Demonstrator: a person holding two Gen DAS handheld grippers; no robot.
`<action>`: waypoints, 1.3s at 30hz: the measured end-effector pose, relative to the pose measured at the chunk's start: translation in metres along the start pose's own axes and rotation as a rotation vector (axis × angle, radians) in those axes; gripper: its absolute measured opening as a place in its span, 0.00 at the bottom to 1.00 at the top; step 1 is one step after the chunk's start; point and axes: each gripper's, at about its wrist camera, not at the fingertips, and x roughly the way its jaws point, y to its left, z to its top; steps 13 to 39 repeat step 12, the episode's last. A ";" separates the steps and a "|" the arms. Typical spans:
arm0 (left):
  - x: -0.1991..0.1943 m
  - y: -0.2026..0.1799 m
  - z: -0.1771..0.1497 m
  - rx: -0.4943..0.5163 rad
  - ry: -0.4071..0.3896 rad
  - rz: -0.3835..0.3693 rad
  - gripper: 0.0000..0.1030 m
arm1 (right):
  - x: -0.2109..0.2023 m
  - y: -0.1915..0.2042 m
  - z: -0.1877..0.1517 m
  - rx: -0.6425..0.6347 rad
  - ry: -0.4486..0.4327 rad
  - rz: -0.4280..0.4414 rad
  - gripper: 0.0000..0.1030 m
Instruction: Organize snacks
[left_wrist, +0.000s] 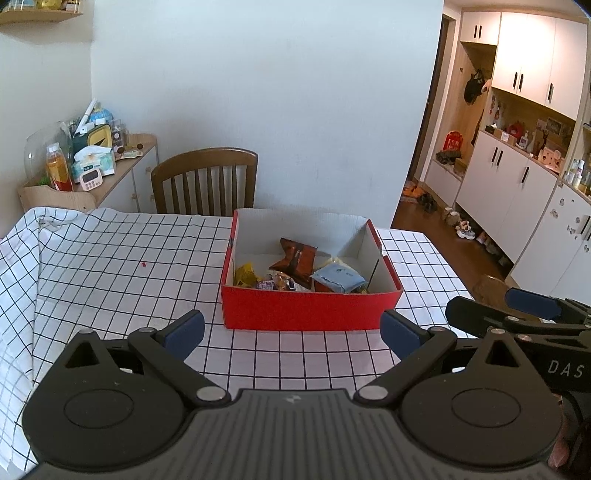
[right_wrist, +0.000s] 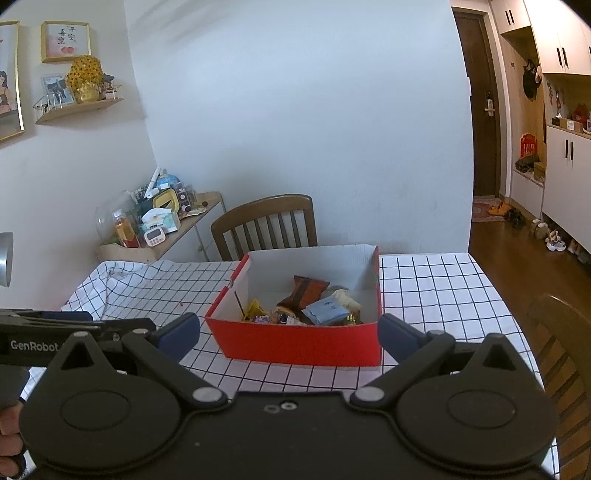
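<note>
**Snacks boxed, both grippers idle**

The left gripper (left_wrist: 291, 332) hangs wide and empty over the checked worktop (left_wrist: 110, 266). Just ahead stands the red box (left_wrist: 310, 310), holding the snacks (left_wrist: 295, 266) (a brown packet, a blue one, small sweets). The right gripper (right_wrist: 288, 334) is likewise spread wide, holding nothing, the box just beyond its fingertips. Sorting looks nearly finished; any next move calls for reaching down into the box.

chair (right_wrist: 264, 225) 12 o'clock behind table (right_wrist: 436, 291) | side shelf (right_wrist: 184, 229) 10 o'clock: timer (right_wrist: 153, 236), tissues (right_wrist: 159, 219), bottle (right_wrist: 125, 230) | cabinets (left_wrist: 517, 177) 2 o'clock | shoes (right_wrist: 554, 240) on floor
</note>
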 end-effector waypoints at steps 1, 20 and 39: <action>0.001 0.000 0.000 -0.001 0.002 0.000 0.99 | 0.000 0.000 0.000 0.002 0.002 0.000 1.00; 0.007 0.001 0.000 -0.012 0.022 0.011 0.99 | 0.004 -0.001 -0.004 0.007 0.022 0.001 1.00; 0.007 0.001 0.000 -0.012 0.022 0.011 0.99 | 0.004 -0.001 -0.004 0.007 0.022 0.001 1.00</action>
